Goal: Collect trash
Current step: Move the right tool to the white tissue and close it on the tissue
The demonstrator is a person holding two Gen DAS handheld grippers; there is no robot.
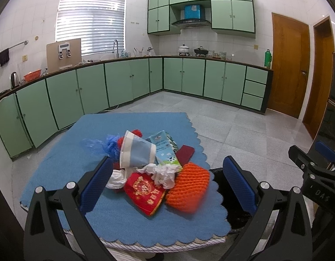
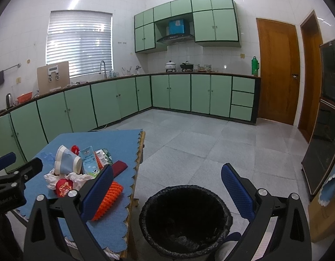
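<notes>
None of the trash looks collected; the whole pile sits on the blue cloth; the bin beside the table seems nearly empty, though it is dark; left gripper and right gripper both gape, holding nothing.

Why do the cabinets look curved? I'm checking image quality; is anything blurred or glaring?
Left wrist view: fisheye distortion bows the green cabinets; the orange foam net is slightly soft at its near edge; the window blind is bright. Right wrist view: same bowing, a ceiling-light glare on the wall tiles, and the black bin interior is too dark to read.
</notes>
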